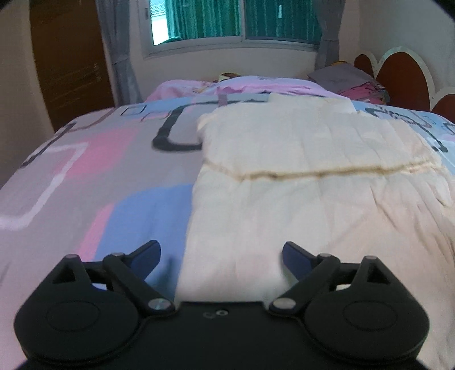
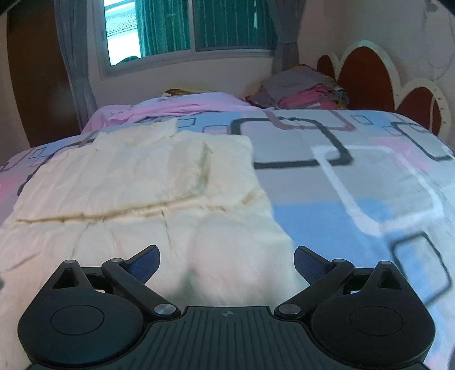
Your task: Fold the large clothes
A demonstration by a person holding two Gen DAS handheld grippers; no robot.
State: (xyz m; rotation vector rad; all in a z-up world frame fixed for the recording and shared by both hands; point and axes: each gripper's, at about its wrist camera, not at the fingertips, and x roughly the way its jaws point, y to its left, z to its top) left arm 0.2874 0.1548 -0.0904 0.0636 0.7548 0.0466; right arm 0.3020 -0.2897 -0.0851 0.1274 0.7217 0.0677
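I see the garment (image 1: 312,176) lying flat on the bed (image 1: 85,176), w/ the blanket (image 2: 176,106) bunched behind it. Clothes pile (image 2: 307,91) sits far right by the headboard (image 2: 366,74); window (image 2: 182,28) on the wall behind.

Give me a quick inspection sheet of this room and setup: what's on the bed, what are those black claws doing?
Surface: bed cover, patterned in grey, pink and blue.
Job's things: cream garment spread flat on the cover, creased, a darker seam across it.
Clutter: pink blanket bunched at the far end; stack of folded clothes by the headboard.
Grippers: left gripper open over the garment's left edge; right gripper open over its right edge; neither grips anything.
Cables: nothing seen.
Surroundings: window with curtains; wooden door.
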